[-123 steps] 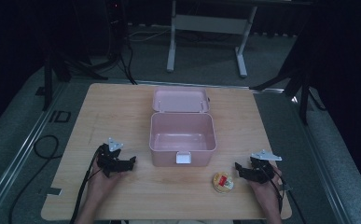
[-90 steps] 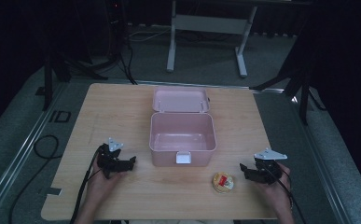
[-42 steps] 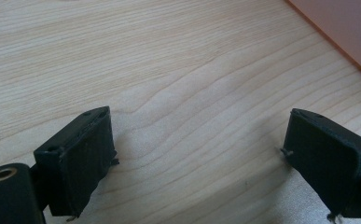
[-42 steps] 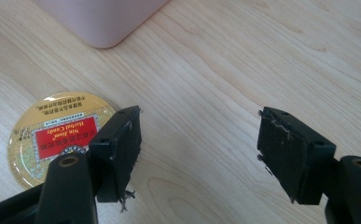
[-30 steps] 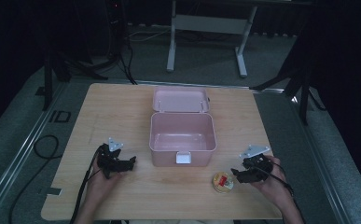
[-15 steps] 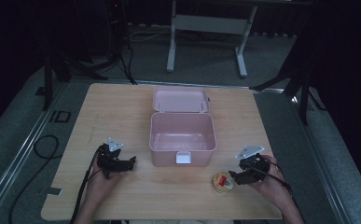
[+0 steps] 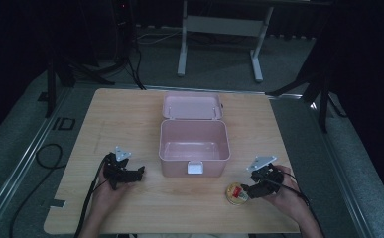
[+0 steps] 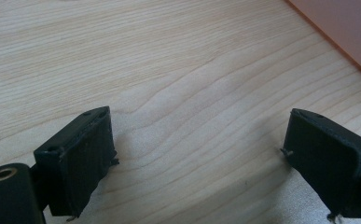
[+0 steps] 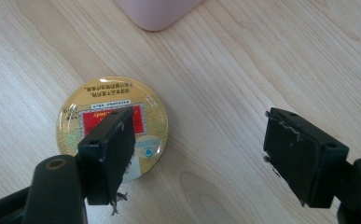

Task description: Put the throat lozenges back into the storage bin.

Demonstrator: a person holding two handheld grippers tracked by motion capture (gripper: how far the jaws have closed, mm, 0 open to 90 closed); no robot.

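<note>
Your right hand-held gripper point(image 9: 197, 149) gapes over the wooden surface point(image 9: 243, 60); round gold-and-red tin point(image 9: 99, 112) under its left jaw. Left hand-held gripper point(image 8: 197, 158) gapes too.

We see a pale wooden table point(image 7: 130, 114) with rounded corners standing on grey carpeted floor point(image 7: 11, 144) in a dim room. Beyond it stands a grey metal stand point(image 7: 219, 25) with two legs, black cables point(image 7: 130, 64) trailing beside it, against darkness.

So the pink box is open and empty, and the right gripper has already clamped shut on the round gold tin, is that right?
Not quite. The pink box is open and empty, but the right gripper is open: in the right gripper view its jaws stand wide apart, one over the round gold tin, which lies flat on the table.
</note>
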